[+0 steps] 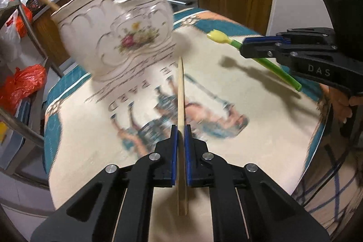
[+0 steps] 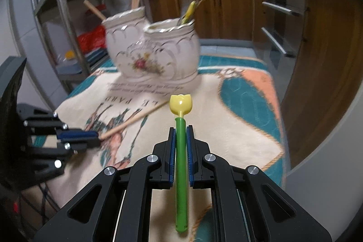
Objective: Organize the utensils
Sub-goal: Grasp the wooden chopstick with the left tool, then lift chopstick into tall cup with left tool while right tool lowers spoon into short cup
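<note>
My left gripper (image 1: 180,129) is shut on a wooden chopstick (image 1: 180,92) that points toward a white double-cup ceramic holder (image 1: 118,35) with a flower print. It also shows in the right wrist view (image 2: 96,135) with the chopstick (image 2: 136,119). My right gripper (image 2: 180,128) is shut on a green-handled spoon with a yellow tulip-shaped bowl (image 2: 180,103), held above the cloth. It shows in the left wrist view (image 1: 244,47) with the spoon (image 1: 217,36). The holder (image 2: 156,53) has wooden sticks in its left cup and utensils in its right cup.
A printed cloth (image 1: 261,124) covers the round table. A metal shelf rack with red bags (image 1: 22,83) stands to the left. Kitchen counter and wooden cabinets (image 2: 238,8) lie behind. The table edge (image 2: 281,128) drops off at the right.
</note>
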Available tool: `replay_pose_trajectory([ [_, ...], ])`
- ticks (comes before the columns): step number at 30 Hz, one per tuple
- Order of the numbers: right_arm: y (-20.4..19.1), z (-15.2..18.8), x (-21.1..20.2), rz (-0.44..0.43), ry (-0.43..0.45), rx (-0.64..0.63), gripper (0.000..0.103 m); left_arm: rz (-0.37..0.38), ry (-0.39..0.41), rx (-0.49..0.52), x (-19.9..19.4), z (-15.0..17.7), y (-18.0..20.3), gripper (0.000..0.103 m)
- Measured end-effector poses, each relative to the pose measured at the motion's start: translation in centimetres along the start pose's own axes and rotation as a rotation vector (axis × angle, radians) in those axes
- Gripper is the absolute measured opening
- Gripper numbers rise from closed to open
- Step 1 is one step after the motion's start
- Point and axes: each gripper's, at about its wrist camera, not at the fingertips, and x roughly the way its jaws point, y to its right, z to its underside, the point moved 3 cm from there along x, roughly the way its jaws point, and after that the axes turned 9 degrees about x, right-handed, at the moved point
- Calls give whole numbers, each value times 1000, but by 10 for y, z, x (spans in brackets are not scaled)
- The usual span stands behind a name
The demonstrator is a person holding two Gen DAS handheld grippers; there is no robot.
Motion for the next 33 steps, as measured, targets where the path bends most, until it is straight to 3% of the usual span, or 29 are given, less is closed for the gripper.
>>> replay_pose_trajectory([
  [6,-9,7,13,9,-60,-27,10,9,0,-49,1,7,-4,8],
  [10,-12,9,19,21,-84,-43,10,8,9,-84,5,4,-6,25],
  [12,-12,10,22,29,-92,-48,10,9,18,-95,6,4,-8,25],
  [15,-12,11,22,31,-93,-49,10,12,29,-101,6,4,-7,24],
  [19,-14,11,23,36,-86,-61,10,7,47,-97,7,1,-8,8],
  [23,-15,10,22,36,-65,-63,10,20,77,-111,12,-1,-12,6],
  [26,-15,5,15,24,-19,-53,10,26,126,-111,9,-1,-14,6],
  [33,-21,-12,-11,-40,138,-37,10,7,352,-125,-30,-6,-33,6],
])
